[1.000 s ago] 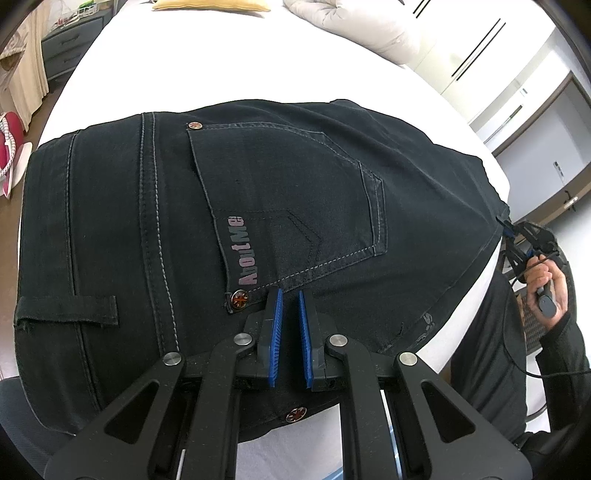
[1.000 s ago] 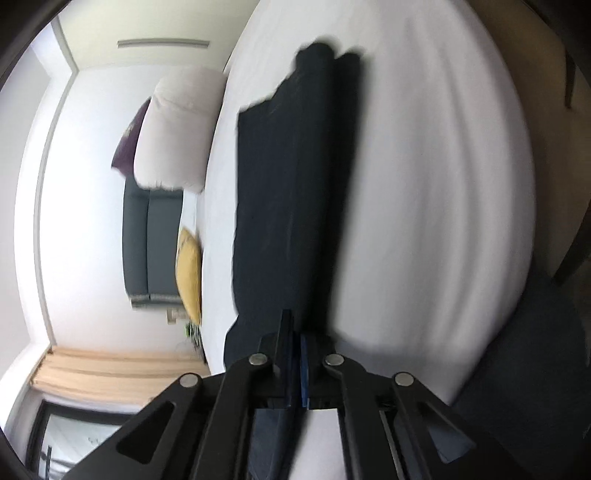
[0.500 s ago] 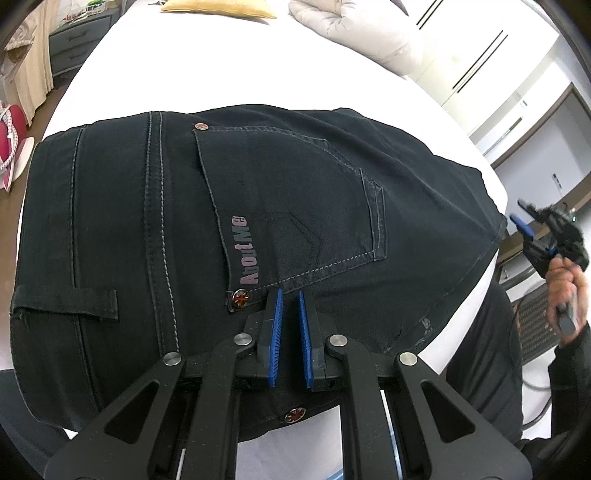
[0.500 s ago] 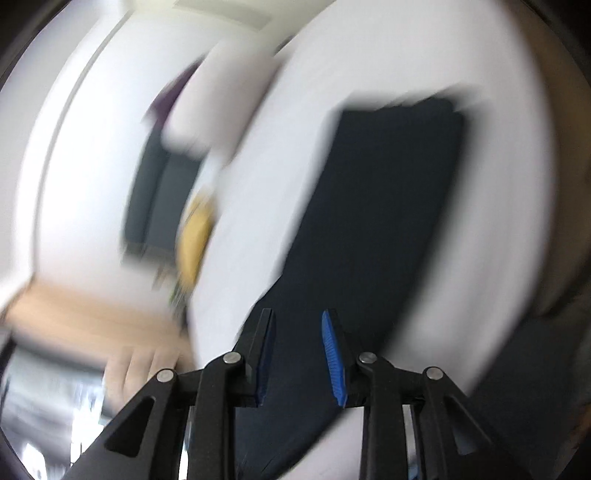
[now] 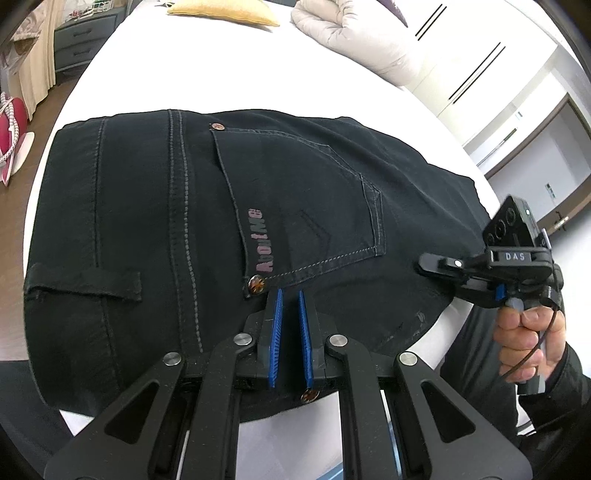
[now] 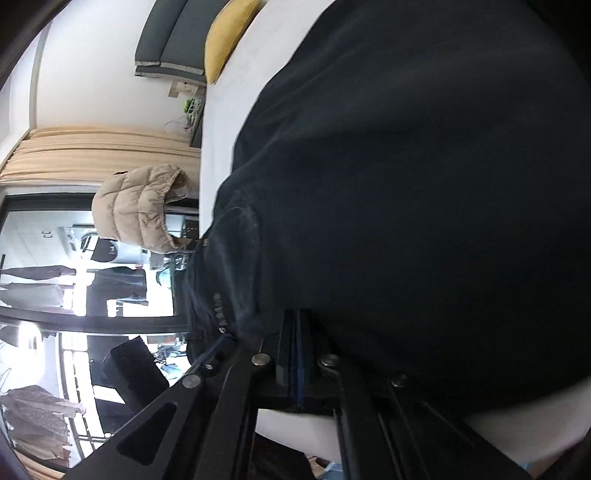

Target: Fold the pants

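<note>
I am seeing black pants point(image 5: 147, 229) with pale grey stitching, a pinkish printed logo point(image 5: 263, 242) and copper rivets point(image 5: 256, 283), lying on a white bed point(image 5: 229, 70). My left claw point(image 5: 290, 297) is showing blue pads on black arms. A yellow pillow point(image 5: 221, 9) is lying at the bed's far edge.

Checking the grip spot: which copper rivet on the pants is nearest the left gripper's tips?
The rivet at the pocket's lower corner beside the pink lettering, just left of the left gripper; the others sit farther.
</note>
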Demonstrator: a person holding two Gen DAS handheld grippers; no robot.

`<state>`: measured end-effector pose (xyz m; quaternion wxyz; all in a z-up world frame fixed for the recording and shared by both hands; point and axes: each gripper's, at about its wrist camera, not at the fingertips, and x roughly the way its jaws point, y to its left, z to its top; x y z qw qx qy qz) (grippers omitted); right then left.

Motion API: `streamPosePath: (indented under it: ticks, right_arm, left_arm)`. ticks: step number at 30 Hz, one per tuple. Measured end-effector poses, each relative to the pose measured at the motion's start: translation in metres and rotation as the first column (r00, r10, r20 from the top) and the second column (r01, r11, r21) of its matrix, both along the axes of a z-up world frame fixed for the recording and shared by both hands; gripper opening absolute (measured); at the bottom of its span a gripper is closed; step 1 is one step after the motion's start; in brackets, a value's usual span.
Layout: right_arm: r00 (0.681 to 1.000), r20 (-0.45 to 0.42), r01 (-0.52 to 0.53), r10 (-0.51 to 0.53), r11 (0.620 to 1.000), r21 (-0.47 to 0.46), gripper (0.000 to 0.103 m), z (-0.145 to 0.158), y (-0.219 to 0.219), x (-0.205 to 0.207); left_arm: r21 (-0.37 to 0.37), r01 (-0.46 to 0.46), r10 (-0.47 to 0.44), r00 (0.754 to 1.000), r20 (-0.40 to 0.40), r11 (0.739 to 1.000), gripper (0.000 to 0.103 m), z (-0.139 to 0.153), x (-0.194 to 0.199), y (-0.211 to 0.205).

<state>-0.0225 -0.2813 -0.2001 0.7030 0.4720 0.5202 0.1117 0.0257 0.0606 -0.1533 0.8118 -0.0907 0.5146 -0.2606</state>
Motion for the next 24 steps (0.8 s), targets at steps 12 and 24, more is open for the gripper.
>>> streamPosePath:
  ticks: [12, 24]
  right_arm:
    - [0.999, 0.011, 0.046, -0.046, 0.999, 0.001, 0.0, -0.01, -0.011, -0.036]
    - [0.992, 0.127, 0.001, 0.006, 0.998, -0.057, 0.003, 0.043, -0.013, 0.033]
  left_arm:
    - [-0.043, 0.035, -0.032, 0.997, 0.065, 0.998, 0.01, 0.041, 0.043, -0.059]
    - [-0.012, 0.025, -0.025, 0.999, -0.029, 1.0, 0.009, -0.01, 0.075, -0.066]
